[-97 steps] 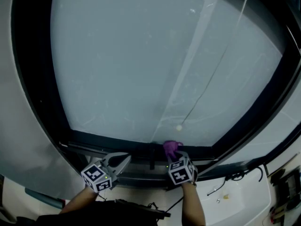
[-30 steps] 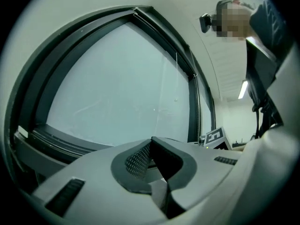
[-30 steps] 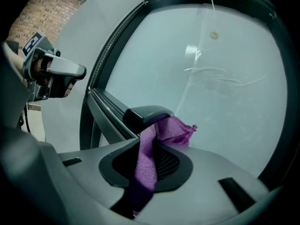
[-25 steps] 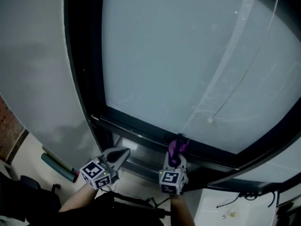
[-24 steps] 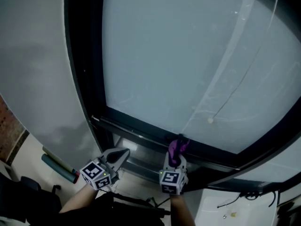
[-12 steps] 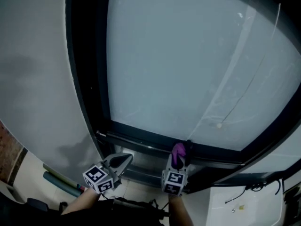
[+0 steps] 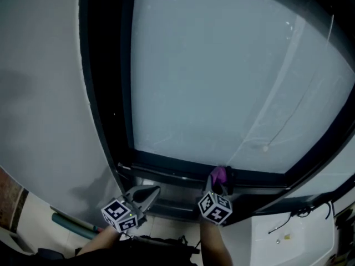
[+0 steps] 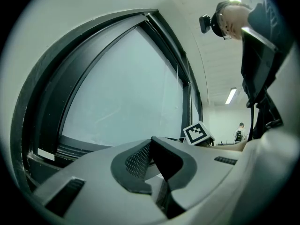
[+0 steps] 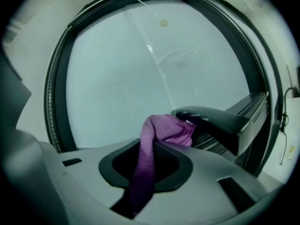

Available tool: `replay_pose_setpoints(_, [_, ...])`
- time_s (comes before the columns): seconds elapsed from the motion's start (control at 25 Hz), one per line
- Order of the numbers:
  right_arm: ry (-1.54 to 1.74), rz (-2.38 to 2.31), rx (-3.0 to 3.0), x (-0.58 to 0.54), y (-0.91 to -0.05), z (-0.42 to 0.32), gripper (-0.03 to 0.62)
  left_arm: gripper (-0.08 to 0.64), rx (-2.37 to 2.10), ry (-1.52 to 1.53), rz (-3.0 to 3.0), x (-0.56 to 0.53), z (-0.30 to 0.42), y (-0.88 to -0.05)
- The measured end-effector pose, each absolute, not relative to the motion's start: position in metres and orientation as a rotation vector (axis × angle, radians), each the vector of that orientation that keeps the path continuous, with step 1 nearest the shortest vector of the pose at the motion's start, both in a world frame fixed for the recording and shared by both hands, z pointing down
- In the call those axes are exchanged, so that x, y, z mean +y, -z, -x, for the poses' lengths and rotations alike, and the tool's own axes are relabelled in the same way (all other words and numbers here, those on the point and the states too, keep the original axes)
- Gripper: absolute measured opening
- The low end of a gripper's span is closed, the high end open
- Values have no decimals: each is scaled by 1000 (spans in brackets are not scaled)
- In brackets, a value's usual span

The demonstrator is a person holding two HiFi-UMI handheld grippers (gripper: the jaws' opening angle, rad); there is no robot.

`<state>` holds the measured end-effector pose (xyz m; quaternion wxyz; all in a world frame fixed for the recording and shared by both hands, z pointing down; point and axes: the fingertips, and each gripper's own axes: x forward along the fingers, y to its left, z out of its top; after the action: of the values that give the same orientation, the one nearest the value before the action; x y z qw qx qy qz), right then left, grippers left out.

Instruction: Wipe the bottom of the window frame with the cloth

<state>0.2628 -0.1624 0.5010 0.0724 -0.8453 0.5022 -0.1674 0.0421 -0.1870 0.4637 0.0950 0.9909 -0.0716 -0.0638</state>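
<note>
A purple cloth [image 7: 218, 175] is bunched against the bottom rail of the dark window frame [image 7: 166, 168], beside a dark window handle [image 7: 228, 177]. My right gripper [image 7: 216, 190] is shut on the cloth from below. In the right gripper view, the cloth [image 9: 161, 130] hangs down between the jaws of the right gripper [image 9: 157, 144] and touches the handle [image 9: 211, 118]. My left gripper [image 7: 147, 194] is to the left, just under the frame, and holds nothing. In the left gripper view, the left gripper [image 8: 151, 144] has its jaws shut.
The large glass pane [image 7: 222, 76] fills the middle, with a thin cord and bead [image 7: 265, 147] hanging before it. A grey wall [image 7: 44, 93] stands to the left. A white surface with a cable [image 7: 288, 226] lies at lower right, a greenish tube [image 7: 69, 221] at lower left.
Since 3.9 s ago the right gripper and cloth have moved left along the bottom rail. In the last second the cloth has risen onto the rail; the left gripper has barely moved.
</note>
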Motion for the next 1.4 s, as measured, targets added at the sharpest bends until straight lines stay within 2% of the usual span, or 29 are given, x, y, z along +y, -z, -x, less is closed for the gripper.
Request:
replay_pose_setpoints(0.2, [574, 2531, 1467, -169, -500, -268, 75, 2, -233, 208, -2916, -197, -33, -465])
replay_pose_setpoints(0.52, [475, 2660, 1583, -185, -484, -262, 75, 2, -238, 229, -2896, -204, -31, -465])
replay_pose_setpoints(0.76, [634, 2619, 1890, -217, -490, -250, 75, 2, -271, 253, -2892, -212, -29, -461])
replay_pose_setpoints(1.4, [719, 2501, 2321, -233, -499, -221, 75, 2, -356, 218, -2873, -218, -15, -471])
